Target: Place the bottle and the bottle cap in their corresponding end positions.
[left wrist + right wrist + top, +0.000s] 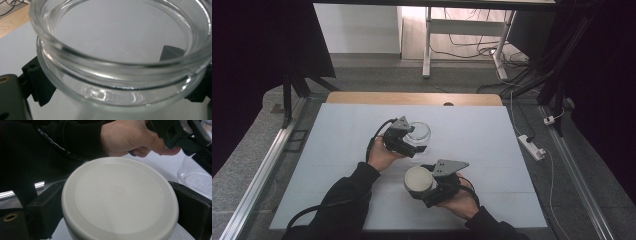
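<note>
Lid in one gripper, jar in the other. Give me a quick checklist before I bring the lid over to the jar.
1. Right gripper clamps the white lid on both sides: ok.
2. Left gripper jaws flank the glass jar below its rim: ok.
3. Jar mouth open and empty: ok.
4. Jar standing upright on the white table: cannot tell, looks roughly so in the high view.
5. Lid apart from jar, nothing between them: ok.
6. Lid underside facing down: cannot tell.

A lab is suggested: black curtains [257,45] are hung around the counter [492,135], and loose cables [472,50] and a power strip [532,146] are left on the floor.
</note>
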A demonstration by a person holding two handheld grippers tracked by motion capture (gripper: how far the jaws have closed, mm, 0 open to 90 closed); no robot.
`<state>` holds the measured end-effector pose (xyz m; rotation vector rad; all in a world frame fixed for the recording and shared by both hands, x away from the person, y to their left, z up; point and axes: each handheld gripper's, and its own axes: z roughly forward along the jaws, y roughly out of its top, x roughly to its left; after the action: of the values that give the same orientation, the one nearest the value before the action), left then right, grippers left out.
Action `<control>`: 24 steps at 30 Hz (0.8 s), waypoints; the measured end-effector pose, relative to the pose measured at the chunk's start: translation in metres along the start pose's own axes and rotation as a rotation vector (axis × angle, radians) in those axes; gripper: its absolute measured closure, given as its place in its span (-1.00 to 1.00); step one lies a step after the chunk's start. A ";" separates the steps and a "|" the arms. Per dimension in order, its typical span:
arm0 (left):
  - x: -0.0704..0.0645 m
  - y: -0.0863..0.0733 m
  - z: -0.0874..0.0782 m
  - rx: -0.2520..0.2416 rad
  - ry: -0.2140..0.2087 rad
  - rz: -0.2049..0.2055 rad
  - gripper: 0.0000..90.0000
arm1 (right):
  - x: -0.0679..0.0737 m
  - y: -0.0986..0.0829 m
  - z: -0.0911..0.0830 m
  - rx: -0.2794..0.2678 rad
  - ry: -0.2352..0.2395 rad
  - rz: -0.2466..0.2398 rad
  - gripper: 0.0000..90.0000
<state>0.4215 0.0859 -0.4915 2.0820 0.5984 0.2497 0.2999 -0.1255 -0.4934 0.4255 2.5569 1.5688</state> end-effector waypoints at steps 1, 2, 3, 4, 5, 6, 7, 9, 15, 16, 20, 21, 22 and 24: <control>0.001 -0.001 0.001 0.002 0.003 -0.002 -0.83 | 0.000 -0.001 0.002 0.005 0.001 -0.001 -0.84; 0.002 -0.002 0.001 0.004 0.007 -0.006 -0.83 | -0.001 -0.003 0.004 0.010 -0.005 -0.004 -0.84; 0.003 -0.003 0.001 0.006 0.012 -0.007 -0.84 | -0.001 -0.004 0.007 0.016 -0.003 -0.001 -0.84; 0.004 -0.004 0.002 0.007 0.014 -0.010 -0.84 | -0.002 -0.005 0.010 0.023 -0.001 0.000 -0.84; 0.006 -0.005 0.002 0.009 0.014 -0.012 -0.83 | -0.002 -0.007 0.013 0.029 -0.002 -0.004 -0.84; 0.006 -0.006 0.002 0.011 0.018 -0.011 -0.83 | -0.001 -0.008 0.015 0.035 -0.005 -0.008 -0.84; 0.007 -0.007 0.003 0.014 0.021 -0.009 -0.84 | -0.001 -0.009 0.017 0.042 -0.006 -0.009 -0.84; 0.009 -0.008 0.003 0.020 0.028 -0.009 -0.83 | -0.002 -0.012 0.021 0.051 -0.008 -0.010 -0.84; 0.014 -0.012 0.004 0.020 0.040 -0.017 -0.84 | -0.005 -0.019 0.029 0.085 -0.014 0.005 -0.84; 0.014 -0.012 0.004 0.021 0.042 -0.019 -0.83 | -0.005 -0.020 0.030 0.094 -0.015 0.008 -0.84; 0.016 -0.015 0.006 0.025 0.044 -0.023 -0.83 | -0.007 -0.024 0.036 0.123 -0.024 0.009 -0.84; 0.016 -0.016 0.007 0.026 0.043 -0.024 -0.83 | -0.007 -0.024 0.037 0.132 -0.027 0.010 -0.84; 0.017 -0.016 0.008 0.029 0.044 -0.025 -0.83 | -0.007 -0.025 0.038 0.139 -0.032 0.009 -0.84; 0.017 -0.017 0.010 0.036 0.044 -0.022 -0.84 | -0.008 -0.026 0.041 0.156 -0.038 0.008 -0.84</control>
<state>0.4343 0.0951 -0.5123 2.1082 0.6565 0.2747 0.3127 -0.1043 -0.5357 0.4771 2.6612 1.3553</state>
